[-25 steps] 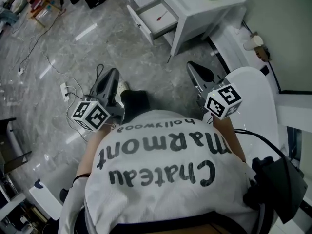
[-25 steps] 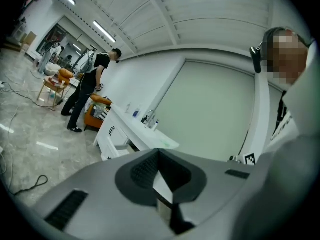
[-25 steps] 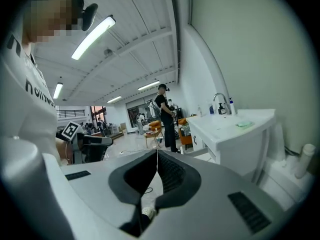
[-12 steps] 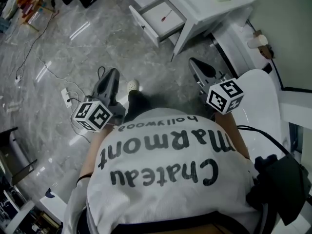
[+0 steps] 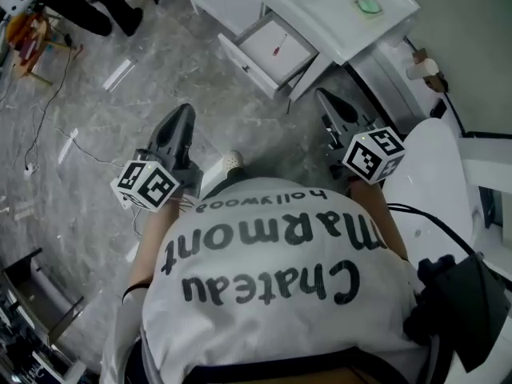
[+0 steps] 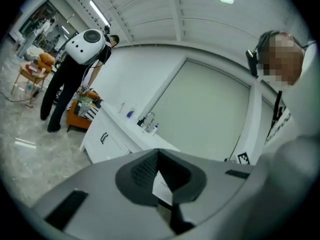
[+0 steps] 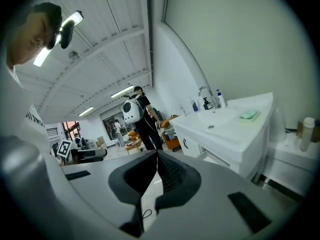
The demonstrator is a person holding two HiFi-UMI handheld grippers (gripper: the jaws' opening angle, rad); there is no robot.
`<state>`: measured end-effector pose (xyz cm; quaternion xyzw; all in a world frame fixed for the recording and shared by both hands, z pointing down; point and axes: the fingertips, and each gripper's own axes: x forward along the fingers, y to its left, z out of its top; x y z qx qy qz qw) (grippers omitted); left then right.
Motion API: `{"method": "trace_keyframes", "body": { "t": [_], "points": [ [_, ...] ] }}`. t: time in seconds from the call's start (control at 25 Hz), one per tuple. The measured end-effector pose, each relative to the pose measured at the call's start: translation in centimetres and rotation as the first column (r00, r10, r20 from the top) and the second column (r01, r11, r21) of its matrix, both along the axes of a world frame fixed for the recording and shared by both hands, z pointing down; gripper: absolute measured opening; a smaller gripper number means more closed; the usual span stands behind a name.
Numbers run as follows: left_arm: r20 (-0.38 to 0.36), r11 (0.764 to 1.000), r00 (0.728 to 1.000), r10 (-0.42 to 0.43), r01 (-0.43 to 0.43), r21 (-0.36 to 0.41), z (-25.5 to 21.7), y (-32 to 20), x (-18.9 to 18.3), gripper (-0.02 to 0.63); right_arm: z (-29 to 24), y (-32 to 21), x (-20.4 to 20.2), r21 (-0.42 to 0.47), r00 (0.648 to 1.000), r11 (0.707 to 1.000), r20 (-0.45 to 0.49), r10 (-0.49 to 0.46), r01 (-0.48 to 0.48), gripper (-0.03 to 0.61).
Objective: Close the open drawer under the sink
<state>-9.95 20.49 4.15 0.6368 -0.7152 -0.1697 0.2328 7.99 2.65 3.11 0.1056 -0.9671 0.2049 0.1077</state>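
Note:
A white vanity with a sink stands at the top of the head view. Its drawer is pulled out over the floor, with a small red thing lying inside. My left gripper is held over the marble floor, below and left of the drawer, jaws shut and empty. My right gripper hovers near the vanity's right corner, below and right of the drawer, also shut on nothing. In the right gripper view the vanity lies ahead to the right. In the left gripper view the vanity shows beyond the closed jaws.
A green soap sits on the vanity top. A white rounded fixture is at the right. Cables trail over the floor at the left. A person in black with a white backpack stands by the vanity's far end.
Both grippers have moved forward towards the vanity, and the drawer now sits lower and closer in the head view. A white shoe has stepped forward between the grippers.

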Motion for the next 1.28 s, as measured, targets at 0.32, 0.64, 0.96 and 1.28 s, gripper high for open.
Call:
{"method": "trace_keyframes", "body": {
  "t": [0.32, 0.64, 0.96, 1.28],
  "points": [
    [-0.035, 0.98, 0.979, 0.201, -0.2, 0.016, -0.4, -2.3, -4.1, 0.006, 1.7, 1.0, -3.5, -0.04, 0.994, 0.993, -0.036, 0.107, -0.108, 0.011],
    [0.064, 0.941, 0.948, 0.312, -0.298, -0.162, 6.0, -4.3, -4.5, 0.006, 6.3, 2.1, -3.7, -0.086, 0.976, 0.982, -0.158, 0.151, -0.166, 0.011],
    [0.076, 0.865, 0.898, 0.433, -0.391, -0.316, 10.6, -4.6, -2.6, 0.006, 12.8, 3.2, -3.3, -0.251, 0.965, 0.95, -0.232, 0.127, -0.185, 0.011],
    [0.024, 0.86, 0.937, 0.35, -0.311, -0.404, 16.0, -7.7, -4.0, 0.006, 17.8, 0.9, -3.6, -0.336, 0.963, 0.923, -0.245, 0.11, -0.19, 0.011]
  ]
}}
